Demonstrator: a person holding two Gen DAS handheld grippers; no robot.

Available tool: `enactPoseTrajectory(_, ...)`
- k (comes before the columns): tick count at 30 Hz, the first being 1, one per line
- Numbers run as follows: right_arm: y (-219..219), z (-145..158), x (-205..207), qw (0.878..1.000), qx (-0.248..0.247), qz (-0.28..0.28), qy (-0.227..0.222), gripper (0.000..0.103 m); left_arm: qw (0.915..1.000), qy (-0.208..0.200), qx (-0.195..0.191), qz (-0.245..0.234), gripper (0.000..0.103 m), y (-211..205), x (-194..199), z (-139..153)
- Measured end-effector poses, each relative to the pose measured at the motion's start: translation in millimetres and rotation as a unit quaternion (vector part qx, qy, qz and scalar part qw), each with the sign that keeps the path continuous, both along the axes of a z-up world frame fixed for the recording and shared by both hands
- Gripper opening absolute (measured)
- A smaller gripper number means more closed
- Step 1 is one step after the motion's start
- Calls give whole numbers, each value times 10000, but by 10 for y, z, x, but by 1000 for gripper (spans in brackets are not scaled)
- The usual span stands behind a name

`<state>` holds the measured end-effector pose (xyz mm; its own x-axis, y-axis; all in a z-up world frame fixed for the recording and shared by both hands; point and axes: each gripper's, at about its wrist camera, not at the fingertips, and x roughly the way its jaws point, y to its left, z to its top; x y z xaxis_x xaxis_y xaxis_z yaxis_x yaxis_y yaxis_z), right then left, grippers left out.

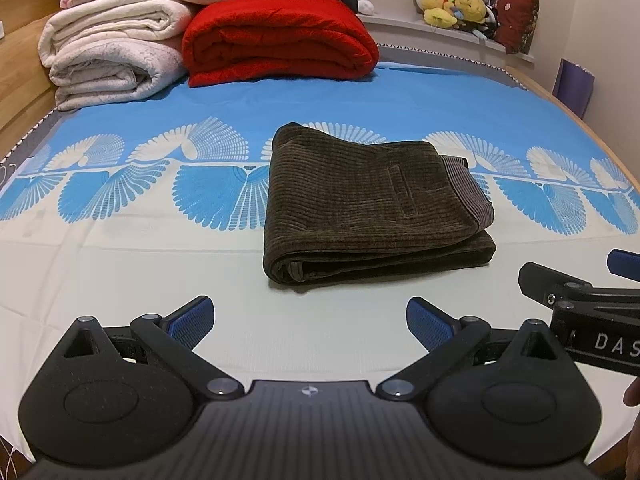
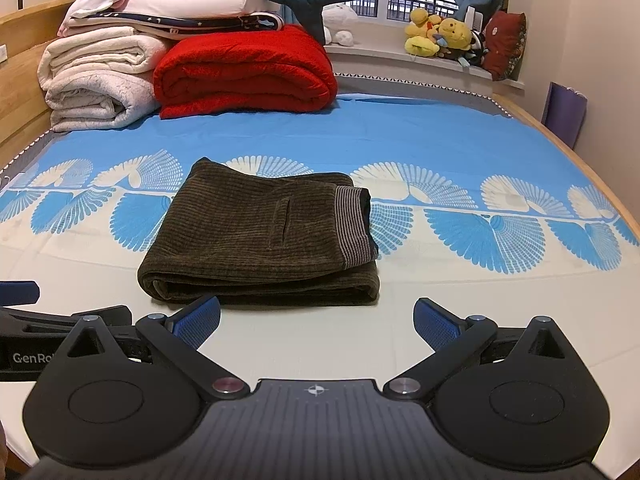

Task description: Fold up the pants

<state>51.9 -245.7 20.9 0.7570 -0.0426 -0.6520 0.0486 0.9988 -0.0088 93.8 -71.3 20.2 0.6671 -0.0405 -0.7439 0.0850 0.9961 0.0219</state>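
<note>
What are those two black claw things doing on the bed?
A person is holding a gripper in each hand to fold pants. The brown corduroy pants already lie folded in a neat bundle on the blue and white bedsheet. The left gripper and the right gripper both hover just in front of the bundle, fingers spread open, holding nothing. Folded blankets are stacked farther back.

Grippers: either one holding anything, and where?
Nothing held. Left gripper and right gripper are both open, short of the folded pants.
</note>
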Motion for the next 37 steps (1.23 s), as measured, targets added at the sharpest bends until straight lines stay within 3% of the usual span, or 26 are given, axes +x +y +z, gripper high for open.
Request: enactPoseTrajectory(37,1,-15,11,10000,-5,1,10,102,10000,33,-3,-17,102,32,13,-2)
